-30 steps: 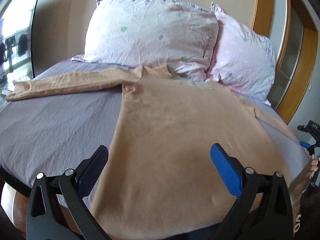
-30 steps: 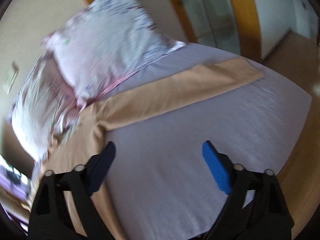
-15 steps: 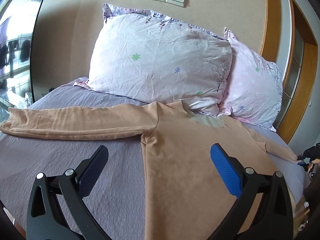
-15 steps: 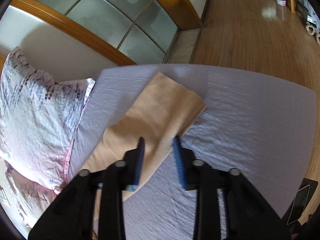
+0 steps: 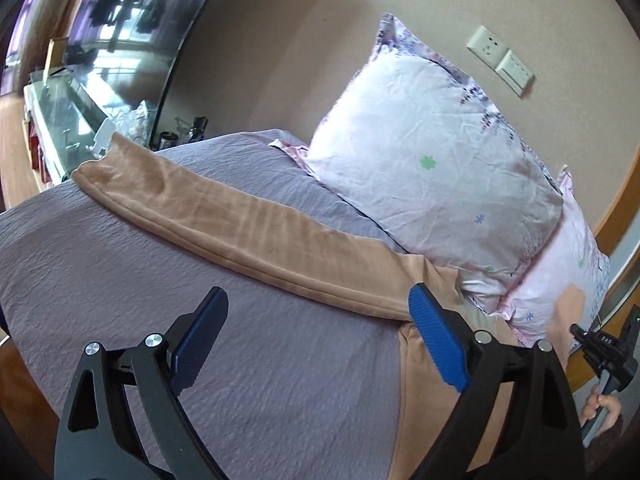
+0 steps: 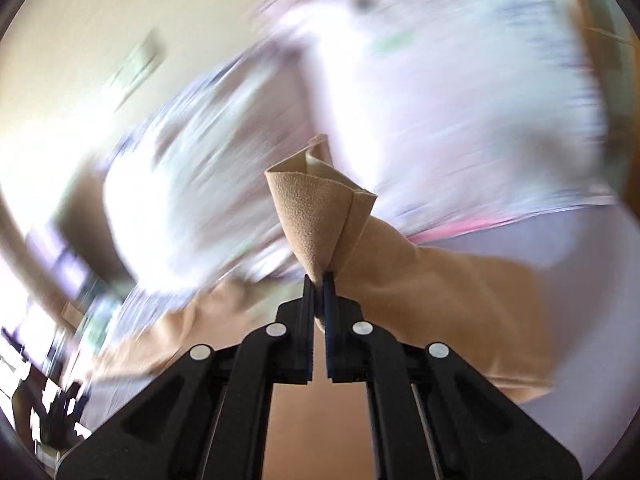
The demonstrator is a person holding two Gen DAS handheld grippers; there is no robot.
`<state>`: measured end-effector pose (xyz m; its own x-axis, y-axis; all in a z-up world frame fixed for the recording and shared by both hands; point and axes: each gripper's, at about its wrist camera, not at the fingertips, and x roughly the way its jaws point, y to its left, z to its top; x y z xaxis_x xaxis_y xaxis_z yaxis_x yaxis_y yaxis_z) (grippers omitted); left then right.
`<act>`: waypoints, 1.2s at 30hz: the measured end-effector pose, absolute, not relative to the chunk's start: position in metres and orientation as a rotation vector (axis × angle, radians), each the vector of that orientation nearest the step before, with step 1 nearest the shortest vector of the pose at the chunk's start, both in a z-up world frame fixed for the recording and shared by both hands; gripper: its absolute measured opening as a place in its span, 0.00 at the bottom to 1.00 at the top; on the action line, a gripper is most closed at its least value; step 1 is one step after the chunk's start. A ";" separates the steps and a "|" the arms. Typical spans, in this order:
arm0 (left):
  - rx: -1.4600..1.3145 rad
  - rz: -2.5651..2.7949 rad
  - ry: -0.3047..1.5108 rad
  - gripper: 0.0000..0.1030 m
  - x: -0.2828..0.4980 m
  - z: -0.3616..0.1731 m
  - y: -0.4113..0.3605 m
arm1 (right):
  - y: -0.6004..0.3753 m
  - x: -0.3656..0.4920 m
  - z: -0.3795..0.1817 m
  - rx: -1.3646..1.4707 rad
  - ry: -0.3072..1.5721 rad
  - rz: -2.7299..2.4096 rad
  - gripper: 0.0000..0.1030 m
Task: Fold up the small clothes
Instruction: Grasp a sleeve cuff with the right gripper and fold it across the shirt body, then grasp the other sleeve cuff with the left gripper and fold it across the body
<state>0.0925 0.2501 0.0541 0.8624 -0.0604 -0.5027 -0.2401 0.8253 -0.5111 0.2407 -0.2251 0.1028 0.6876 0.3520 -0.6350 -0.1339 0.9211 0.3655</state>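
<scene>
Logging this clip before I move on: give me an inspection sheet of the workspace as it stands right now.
Surface: bed with a wrinkled grey-purple sheet.
Job's things: tan long-sleeved fleece top, one sleeve stretched flat across the sheet; the other sleeve's cuff is lifted off the bed.
Clutter: two white floral pillows at the head, the near one overlapping the top's collar.
Grippers: left gripper open above the sheet, holding nothing; right gripper shut on the cuff, view motion-blurred.
Cables: nothing seen.
Surroundings: beige wall with socket and switch plates, dark reflective screen on a glass-topped stand, wooden door frame.
</scene>
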 end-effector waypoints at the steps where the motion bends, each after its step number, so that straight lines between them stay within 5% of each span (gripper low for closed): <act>1: -0.614 0.115 0.537 0.90 0.092 0.053 0.257 | -0.192 0.251 0.084 0.268 0.838 0.347 0.04; 4: -0.691 0.148 0.562 0.90 0.091 0.048 0.281 | -0.117 0.267 0.031 0.197 1.078 0.489 0.15; 6: -0.740 0.172 0.579 0.90 0.091 0.044 0.298 | -0.110 0.262 0.027 0.235 1.083 0.525 0.30; 8: -0.792 0.200 0.592 0.86 0.090 0.038 0.316 | -0.120 0.247 0.041 0.243 1.004 0.491 0.56; 9: -0.820 0.214 0.602 0.86 0.091 0.033 0.326 | -0.130 0.248 0.047 0.248 0.976 0.472 0.60; 22: -1.068 0.357 0.712 0.63 0.128 0.004 0.402 | -0.159 0.222 0.071 0.300 0.903 0.476 0.68; 24: -1.076 0.378 0.727 0.53 0.136 0.003 0.410 | -0.159 0.218 0.074 0.298 0.890 0.494 0.70; 27: -1.095 0.405 0.769 0.04 0.143 -0.006 0.419 | -0.163 0.213 0.080 0.292 0.868 0.499 0.71; 31: -0.961 0.410 0.712 0.04 0.152 0.019 0.404 | -0.185 0.208 0.090 0.290 0.812 0.459 0.72; 36: -0.594 0.149 0.596 0.03 0.205 0.117 0.288 | -0.237 0.209 0.096 0.352 0.738 0.324 0.74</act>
<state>0.2046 0.2883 0.1167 0.8227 -0.0347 -0.5674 -0.2980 0.8236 -0.4826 0.2092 -0.2371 0.0963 0.6958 0.4057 -0.5927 -0.1622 0.8926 0.4206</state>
